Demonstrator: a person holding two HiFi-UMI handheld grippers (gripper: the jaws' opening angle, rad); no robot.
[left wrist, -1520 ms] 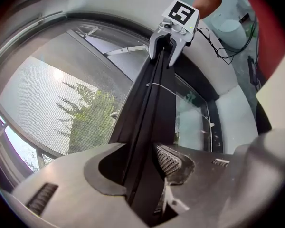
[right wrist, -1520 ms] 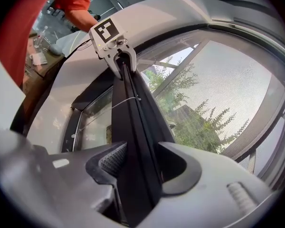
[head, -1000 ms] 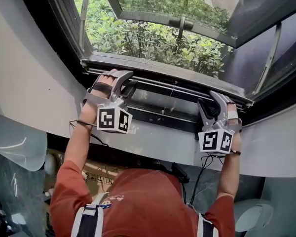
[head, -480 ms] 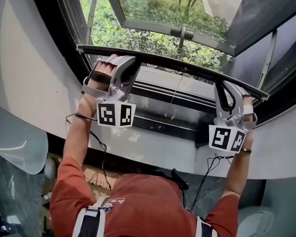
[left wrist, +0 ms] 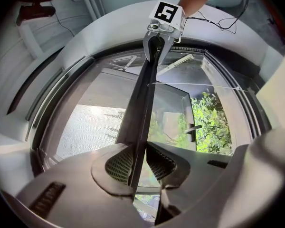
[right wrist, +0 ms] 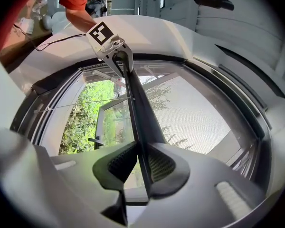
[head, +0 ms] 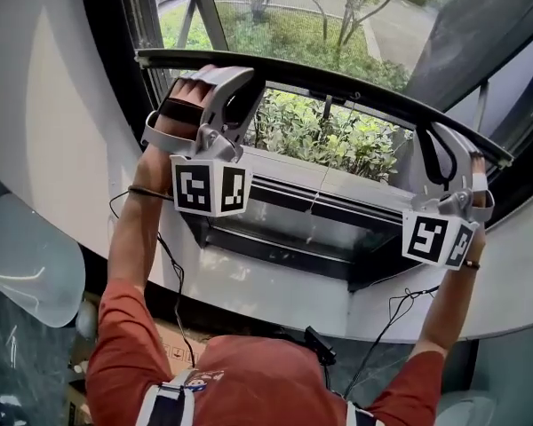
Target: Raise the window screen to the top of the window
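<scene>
White plaster wall (head: 62, 131) curves round a dark-framed window, and closest to me is a person in a rust-red shirt (head: 258, 380), both arms stretched up. Each hand carries a grey two-finger tool with a cube of black-and-white square markers (head: 211, 187), the only print on show.

The left gripper (head: 238, 82) has its ribbed fingers (left wrist: 118, 163) pressed against the dark, slim bottom bar of the window screen (head: 338, 85) near its left end. The right gripper (head: 444, 145) pinches the same bar near its right end. Both pairs of fingers closed onto it within the last second.

The bar's long axis runs across the opening from side to side, dipping a little toward the right in the head view. In the gripper views, fine grey mesh (left wrist: 92, 127) spreads from one side of it.

A second ago the bar sat low, just over the window sill (head: 311, 238). It now stands well above the sill, with open air between, and both hands have gone up with it. A thin cord (head: 318, 193) hangs from the bar toward the sill.

Beyond, an outer glass sash (left wrist: 178, 120) is swung open, and green shrubs (head: 338, 140) fill the gap.
</scene>
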